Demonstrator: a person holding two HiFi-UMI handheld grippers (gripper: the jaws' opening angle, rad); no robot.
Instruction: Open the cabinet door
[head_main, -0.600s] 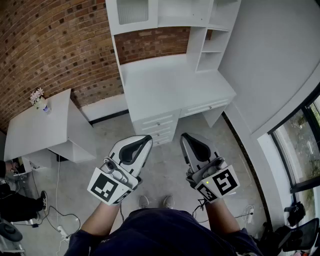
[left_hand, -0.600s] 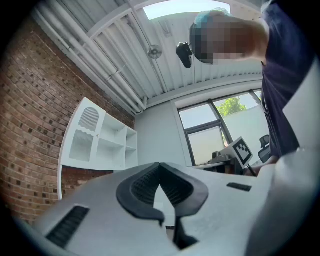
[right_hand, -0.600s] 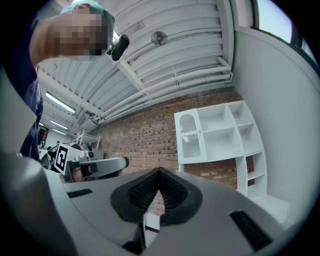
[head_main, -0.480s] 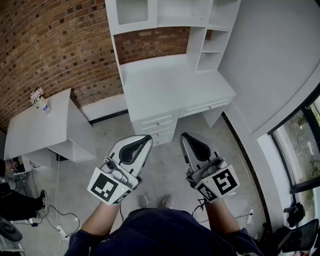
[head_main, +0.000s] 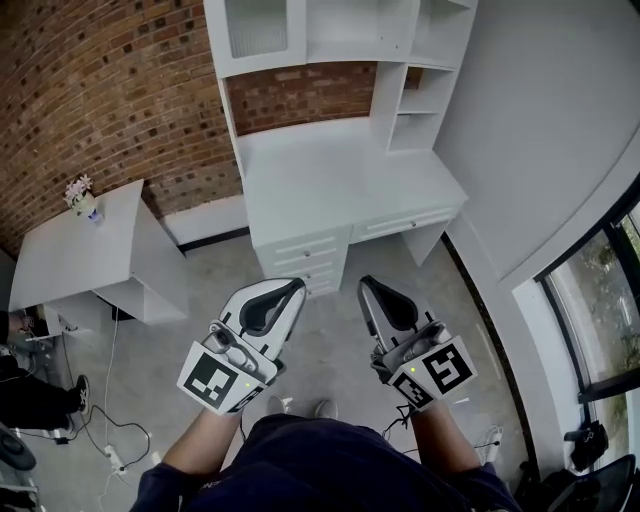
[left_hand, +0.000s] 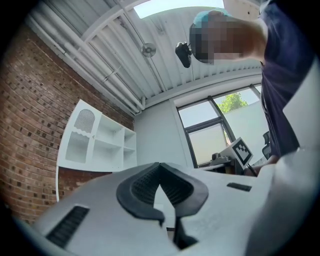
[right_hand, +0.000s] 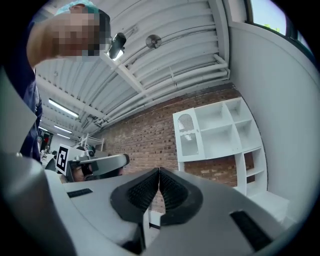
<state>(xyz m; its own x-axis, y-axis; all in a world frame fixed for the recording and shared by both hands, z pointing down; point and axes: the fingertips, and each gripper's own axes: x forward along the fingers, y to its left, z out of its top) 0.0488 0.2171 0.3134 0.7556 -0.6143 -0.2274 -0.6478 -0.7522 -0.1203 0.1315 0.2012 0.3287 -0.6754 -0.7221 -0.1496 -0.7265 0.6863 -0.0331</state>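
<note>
Left gripper (head_main: 296, 284): we hold it with jaws together, empty.
Right gripper (head_main: 366, 282): jaws together, empty.
Cabinet door (head_main: 256, 26): well apart from our grippers.

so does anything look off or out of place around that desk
Nothing stands out. The cabinet door on the hutch sits shut and square, the desk drawers are flush, and the vase of flowers stands upright on the side table. Loose cables trail on the floor at left, nothing more.
</note>
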